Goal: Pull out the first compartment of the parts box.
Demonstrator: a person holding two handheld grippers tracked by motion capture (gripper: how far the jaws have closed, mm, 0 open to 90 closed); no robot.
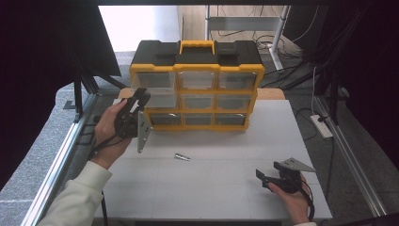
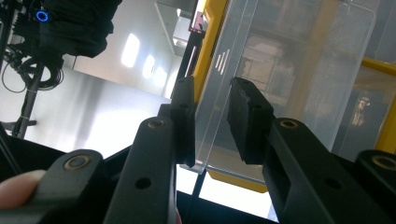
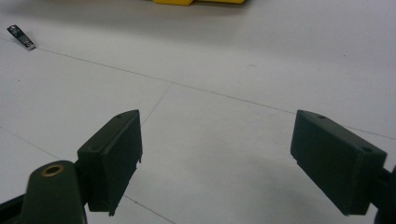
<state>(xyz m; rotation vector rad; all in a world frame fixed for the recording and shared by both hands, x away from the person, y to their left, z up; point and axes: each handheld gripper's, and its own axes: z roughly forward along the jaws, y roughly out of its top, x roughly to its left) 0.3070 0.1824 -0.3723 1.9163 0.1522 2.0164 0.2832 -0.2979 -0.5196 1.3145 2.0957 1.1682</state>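
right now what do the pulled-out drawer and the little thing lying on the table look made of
Drawer: clear, glossy plastic by the look, since the yellow frame shows through it. Small piece on the table: probably metal, silvery with a bright glint, though too small to be sure.

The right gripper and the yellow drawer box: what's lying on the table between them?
A small metal clip-like piece lies on the table between the right gripper and the yellow drawer box; the high view shows it.

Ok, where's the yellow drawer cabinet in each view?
High view: cabinet at upper centre, one clear drawer pulled out at its left.
Left gripper view: cabinet top centre, behind that clear drawer.
Right gripper view: cabinet, a strip at the top edge.
Shared landmark: its yellow frame.
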